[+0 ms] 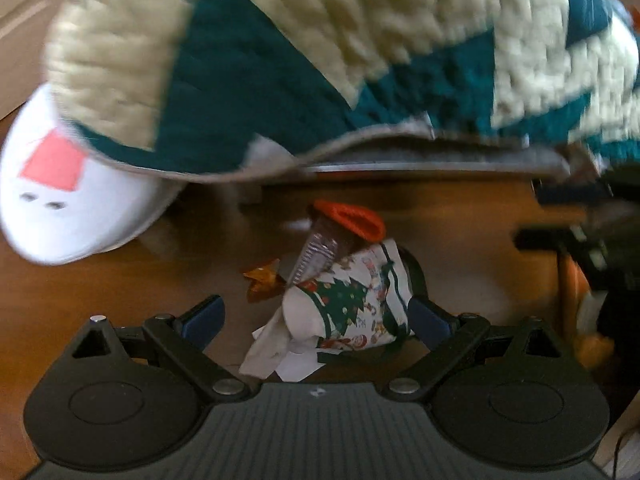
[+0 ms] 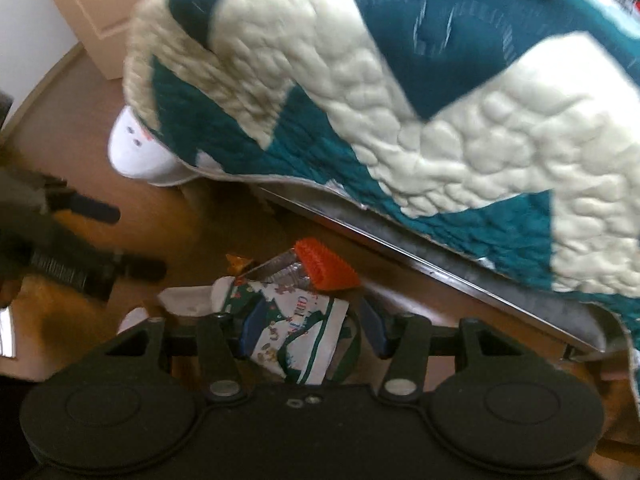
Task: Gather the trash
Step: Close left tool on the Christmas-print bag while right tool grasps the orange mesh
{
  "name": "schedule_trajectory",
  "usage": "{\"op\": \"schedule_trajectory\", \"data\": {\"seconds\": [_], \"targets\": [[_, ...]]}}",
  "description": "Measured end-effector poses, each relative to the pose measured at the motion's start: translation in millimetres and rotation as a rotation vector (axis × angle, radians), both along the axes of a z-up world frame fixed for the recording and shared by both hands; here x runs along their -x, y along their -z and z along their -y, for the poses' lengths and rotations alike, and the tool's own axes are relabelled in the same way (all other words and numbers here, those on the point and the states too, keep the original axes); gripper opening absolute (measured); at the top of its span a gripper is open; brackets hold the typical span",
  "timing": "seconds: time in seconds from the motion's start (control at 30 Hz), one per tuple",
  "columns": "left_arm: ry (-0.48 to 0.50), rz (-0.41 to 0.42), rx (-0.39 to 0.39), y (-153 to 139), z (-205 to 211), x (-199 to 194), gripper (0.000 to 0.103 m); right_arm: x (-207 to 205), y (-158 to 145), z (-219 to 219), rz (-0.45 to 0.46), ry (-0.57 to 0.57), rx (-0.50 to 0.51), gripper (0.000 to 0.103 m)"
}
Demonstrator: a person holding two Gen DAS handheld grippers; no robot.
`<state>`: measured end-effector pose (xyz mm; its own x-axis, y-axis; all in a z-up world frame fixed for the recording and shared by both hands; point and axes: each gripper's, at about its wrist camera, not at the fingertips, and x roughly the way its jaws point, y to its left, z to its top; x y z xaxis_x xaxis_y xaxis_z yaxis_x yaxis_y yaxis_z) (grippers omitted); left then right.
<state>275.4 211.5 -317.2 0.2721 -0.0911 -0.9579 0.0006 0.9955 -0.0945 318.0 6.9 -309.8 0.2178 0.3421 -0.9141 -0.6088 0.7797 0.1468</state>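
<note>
A crushed paper cup with a Christmas tree print (image 1: 352, 304) lies on the wooden floor beside the bed. A clear plastic bottle with an orange cap (image 1: 324, 240), a brown wrapper (image 1: 262, 280) and crumpled white paper (image 1: 276, 350) lie against it. My left gripper (image 1: 316, 318) is open, with its blue pads on either side of the cup. In the right wrist view the cup (image 2: 304, 328) sits between the blue pads of my right gripper (image 2: 314, 326), which is open around it. The orange cap (image 2: 324, 268) lies just beyond.
A teal and cream quilt (image 2: 440, 120) hangs over the bed's metal rail (image 2: 440, 268). A white slipper with a red patch (image 1: 68, 196) lies at the left under the quilt's edge. The other gripper's dark body (image 2: 60, 248) is at the left. A cardboard box (image 2: 92, 4) stands behind.
</note>
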Motion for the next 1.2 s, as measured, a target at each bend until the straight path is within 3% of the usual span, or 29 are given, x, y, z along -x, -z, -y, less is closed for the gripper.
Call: {"op": "schedule_trajectory", "data": {"seconds": [0.5, 0.77, 0.87, 1.07, 1.13, 1.2], "targets": [[0.292, -0.008, -0.130, 126.4, 36.7, 5.6, 0.098, -26.9, 123.8, -54.0, -0.053, -0.029, 0.063, 0.052], [0.393, 0.011, -0.182, 153.5, 53.0, -0.9, 0.098, -37.8, 164.1, -69.2, -0.035, 0.004, 0.102, 0.052], [0.378, 0.003, -0.161, 159.5, 52.4, -5.4, 0.098, -40.5, 173.8, -73.9, -0.038, 0.009, 0.105, 0.052], [0.390, -0.004, -0.164, 166.6, 54.6, -6.0, 0.077, -42.7, 184.0, -85.1, -0.044, -0.030, 0.134, 0.050], [0.377, -0.004, -0.164, 167.4, 53.8, -6.8, 0.059, -42.6, 186.3, -87.5, -0.033, -0.034, 0.134, 0.049], [0.363, -0.006, -0.160, 167.4, 52.5, -7.4, 0.050, -42.0, 186.3, -87.3, -0.025, -0.029, 0.125, 0.048]]}}
